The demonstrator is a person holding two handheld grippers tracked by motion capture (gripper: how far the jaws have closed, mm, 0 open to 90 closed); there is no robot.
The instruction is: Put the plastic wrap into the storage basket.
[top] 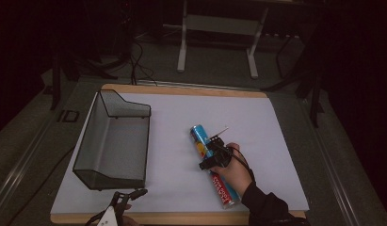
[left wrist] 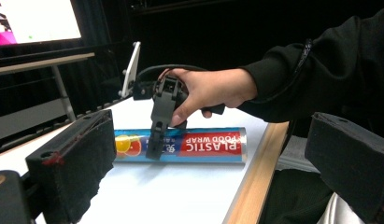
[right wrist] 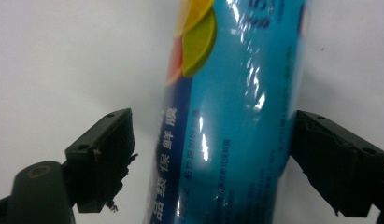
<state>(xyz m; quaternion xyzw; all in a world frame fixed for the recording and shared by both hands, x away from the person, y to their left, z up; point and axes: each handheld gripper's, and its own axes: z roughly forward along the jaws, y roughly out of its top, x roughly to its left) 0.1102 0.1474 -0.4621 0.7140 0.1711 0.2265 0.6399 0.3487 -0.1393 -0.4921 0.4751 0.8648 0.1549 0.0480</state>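
"PLASTIC FOOD WRAP" on the roll's red label (left wrist: 209, 143), Chinese characters beside it

Glossy plastic film shines on the food wrap roll (right wrist: 227, 130); matt white tabletop (top: 257, 122), black wire-mesh basket (top: 113, 141).

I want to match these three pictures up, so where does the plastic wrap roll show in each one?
High view: the roll lies right of centre, under the right gripper.
Left gripper view: it lies across the middle.
Right gripper view: it runs up between the open jaws.
Shared landmark: the white table.
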